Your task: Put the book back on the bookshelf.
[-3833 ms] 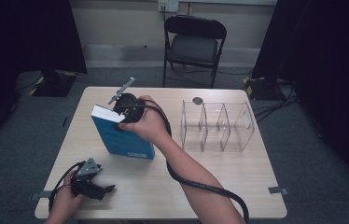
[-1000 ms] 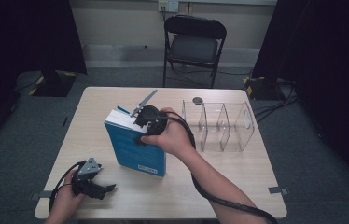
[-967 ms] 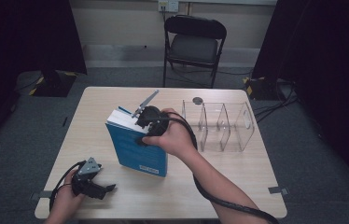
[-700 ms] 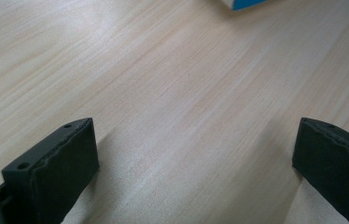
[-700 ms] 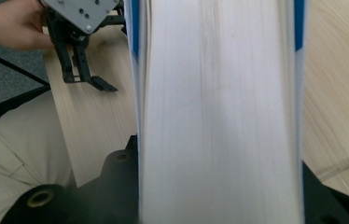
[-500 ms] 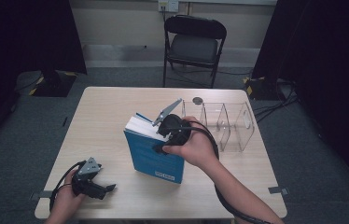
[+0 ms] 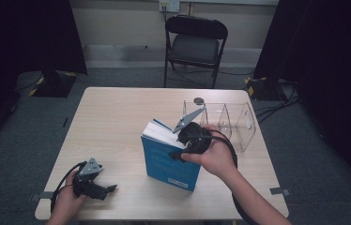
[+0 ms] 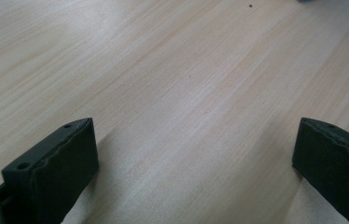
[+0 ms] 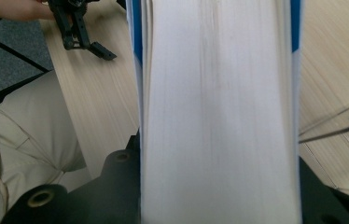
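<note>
left gripper [image 7: 99, 186] sits at the near left corner of the table [image 7: 117, 117], jaws wide apart, nothing between them. middle of the table, the blue book [image 7: 171, 164] stands upright, clamped across its page block by the right gripper [image 7: 177, 149]. just right of it is the clear divider rack [image 7: 239, 123]. looks like a thick, fairly heavy paperback, stiff shut but with slick covers, so i'd grab across the whole thickness near the top.

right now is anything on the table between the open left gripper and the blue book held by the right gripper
Nothing: in the high view, only bare light wooden table lies between the left gripper and the upright blue book.
</note>
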Motion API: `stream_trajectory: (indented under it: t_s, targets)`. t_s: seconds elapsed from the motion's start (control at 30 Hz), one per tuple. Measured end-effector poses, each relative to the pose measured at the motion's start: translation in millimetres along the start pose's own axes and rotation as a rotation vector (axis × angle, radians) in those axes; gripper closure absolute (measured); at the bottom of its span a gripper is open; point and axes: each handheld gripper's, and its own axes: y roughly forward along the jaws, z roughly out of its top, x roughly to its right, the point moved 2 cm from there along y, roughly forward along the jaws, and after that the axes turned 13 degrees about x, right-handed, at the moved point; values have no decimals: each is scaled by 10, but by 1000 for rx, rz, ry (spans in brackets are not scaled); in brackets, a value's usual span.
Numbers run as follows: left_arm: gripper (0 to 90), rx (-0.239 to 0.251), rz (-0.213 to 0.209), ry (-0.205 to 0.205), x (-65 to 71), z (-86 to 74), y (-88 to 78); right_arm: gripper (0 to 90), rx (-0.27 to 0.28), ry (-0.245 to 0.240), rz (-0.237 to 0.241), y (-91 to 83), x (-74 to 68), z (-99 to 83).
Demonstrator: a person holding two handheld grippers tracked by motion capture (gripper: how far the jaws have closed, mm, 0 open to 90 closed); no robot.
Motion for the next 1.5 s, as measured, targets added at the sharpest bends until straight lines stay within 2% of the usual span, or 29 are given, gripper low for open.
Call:
stream_trajectory:
  t_s: [0.2,0.37,0.43,0.57,0.8,0.87,0.9,0.93,1.1,1.13,1.27,1.4,1.5]
  targets:
    - [0,9,5,-9,8,-1,8,611,22,0,-7,-73,34,-93]
    - [0,10,11,-14,18,-1,8,604,9,-37,6,-71,17,-89]
    - [0,11,12,-15,19,-2,10,602,-3,-36,6,-70,19,-86]
    - [0,4,11,-7,16,-1,5,595,-79,-29,-2,-51,10,-38]
    - [0,4,12,-7,16,-1,5,586,-141,-17,-17,-13,49,5]
    - [0,4,12,-7,16,-1,5,572,-181,-13,-20,20,63,7]
    - [0,12,14,-17,23,-2,10,572,-181,-13,-20,20,63,7]
    - [0,2,11,-6,15,-1,4,572,-191,-5,-21,23,59,10]
    - [0,4,12,-8,17,-1,5,551,-219,12,-23,32,85,14]
    - [0,4,12,-7,16,-1,5,528,-255,-22,-40,55,93,11]
    - [0,4,12,-7,17,-1,4,513,-249,-15,-38,52,113,10]
    - [0,4,13,-7,17,-1,5,512,-261,-20,-32,53,112,13]
    - [0,3,13,-8,18,0,5,480,-273,-20,-30,56,107,14]
